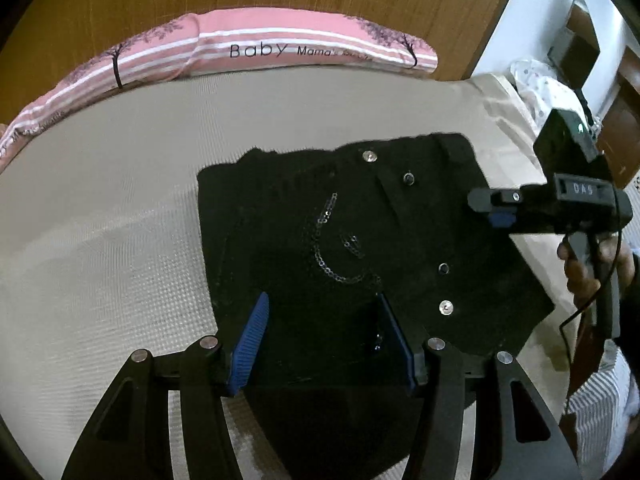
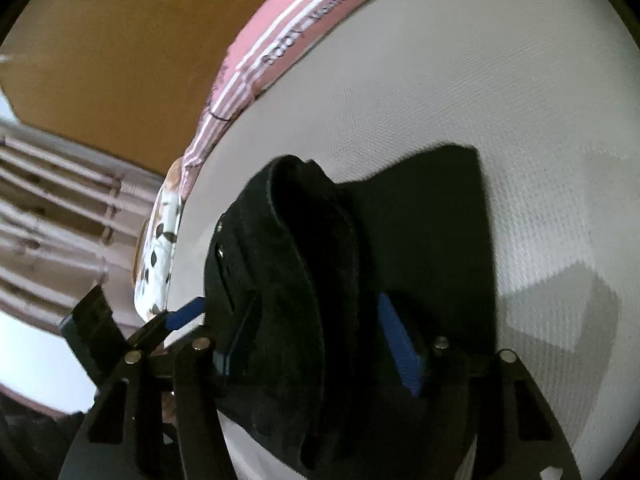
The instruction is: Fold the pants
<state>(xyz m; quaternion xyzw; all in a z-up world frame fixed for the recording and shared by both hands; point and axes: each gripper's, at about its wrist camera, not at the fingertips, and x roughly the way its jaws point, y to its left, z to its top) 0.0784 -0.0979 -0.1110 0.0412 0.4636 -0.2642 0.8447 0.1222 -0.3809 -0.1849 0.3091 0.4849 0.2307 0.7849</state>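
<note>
on the bed, folded black pants sit between both tools' spread pads.

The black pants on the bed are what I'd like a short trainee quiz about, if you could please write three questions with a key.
1. True or false: the black pants lie on a beige mattress.
2. Which detail shows on the pants? A) a silver chain B) a red belt C) a paper tag
3. What word is printed largest on the pink striped pillow along the far edge of the bed?

Key:
1. True.
2. A; metal rivets show too.
3. "Baby".

Note for the trainee: the left hand-held gripper is open over the pants, and the right hand-held gripper has a thick fold of the fabric between its fingers.
</note>
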